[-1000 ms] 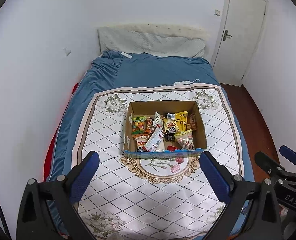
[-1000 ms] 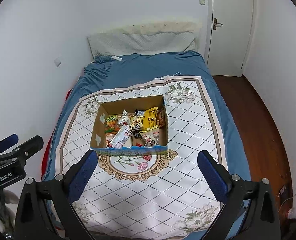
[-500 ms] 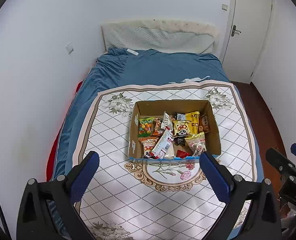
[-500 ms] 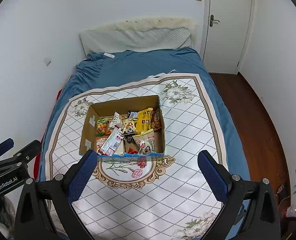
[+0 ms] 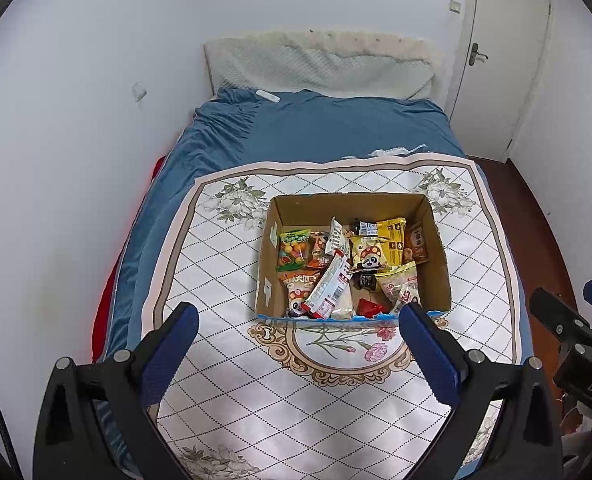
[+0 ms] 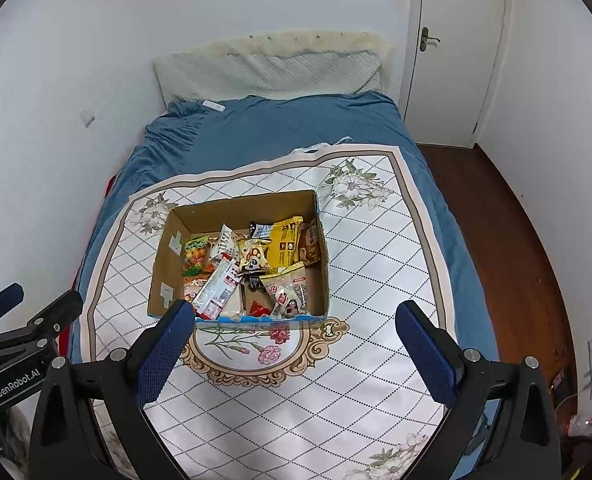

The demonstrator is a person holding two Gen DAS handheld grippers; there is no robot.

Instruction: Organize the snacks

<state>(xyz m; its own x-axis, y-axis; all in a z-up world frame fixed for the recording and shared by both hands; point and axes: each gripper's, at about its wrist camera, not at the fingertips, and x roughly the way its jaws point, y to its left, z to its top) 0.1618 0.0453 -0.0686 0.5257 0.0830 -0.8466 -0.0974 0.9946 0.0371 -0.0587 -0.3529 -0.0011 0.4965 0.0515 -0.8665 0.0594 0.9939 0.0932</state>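
Note:
An open cardboard box (image 5: 439,264) sits on a patterned white mat (image 5: 216,280) on the bed. It holds several snack packs, among them a yellow panda pack (image 5: 369,254), a green candy pack (image 5: 294,250) and a long red-and-white pack (image 5: 327,290). The box also shows in the right wrist view (image 6: 162,272). My left gripper (image 5: 297,320) is open and empty, above the mat in front of the box. My right gripper (image 6: 296,316) is open and empty, also short of the box.
The bed has a blue sheet (image 5: 315,132) and a pale headboard cushion (image 5: 319,64). White walls stand at the left. A white door (image 6: 455,48) and dark wood floor (image 6: 515,240) lie at the right.
Both grippers have moved forward toward the box, which now looks larger and closer to the fingertips. Both stay open.

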